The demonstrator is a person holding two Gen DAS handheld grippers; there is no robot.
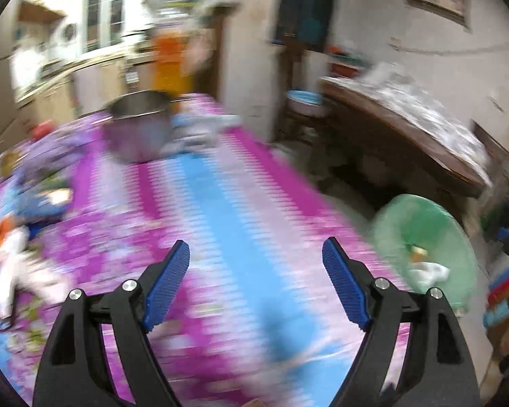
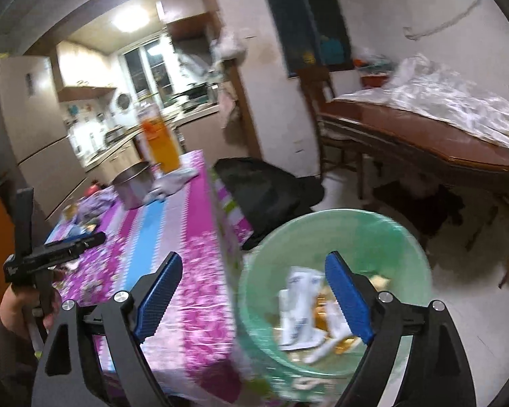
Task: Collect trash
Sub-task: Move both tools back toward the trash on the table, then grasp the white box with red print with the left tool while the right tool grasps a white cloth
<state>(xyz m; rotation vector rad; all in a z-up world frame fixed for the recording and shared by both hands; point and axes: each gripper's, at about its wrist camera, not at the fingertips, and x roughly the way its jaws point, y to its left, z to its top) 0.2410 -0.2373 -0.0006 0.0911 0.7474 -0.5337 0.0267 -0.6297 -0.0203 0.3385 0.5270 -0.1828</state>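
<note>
Jaws: both of your grippers stood with blue pads wide apart and nothing between them; the left gripper (image 1: 256, 257) hung over the striped tablecloth (image 1: 220, 203), the right gripper (image 2: 254, 271) straddled the table edge and the bin.
Bin: the green-lined bin (image 2: 407, 237) sat on the floor below and right of your right jaws, already holding white wrappers (image 2: 298, 308).
Trash: remaining litter (image 1: 13, 254), white and orange scraps, lay on the cloth far to the left of your left jaws, heavily blurred.
Handling: those scraps looked light, soft and crushable, likely paper or film; you would probably do best pinching a raised fold, not a flat edge.
Obstacles: a steel pot (image 1: 137, 125) stood well ahead of your left jaws, with an orange bottle (image 2: 161, 142) behind it.
Risk: thin scraps might slip from the pads.
</note>
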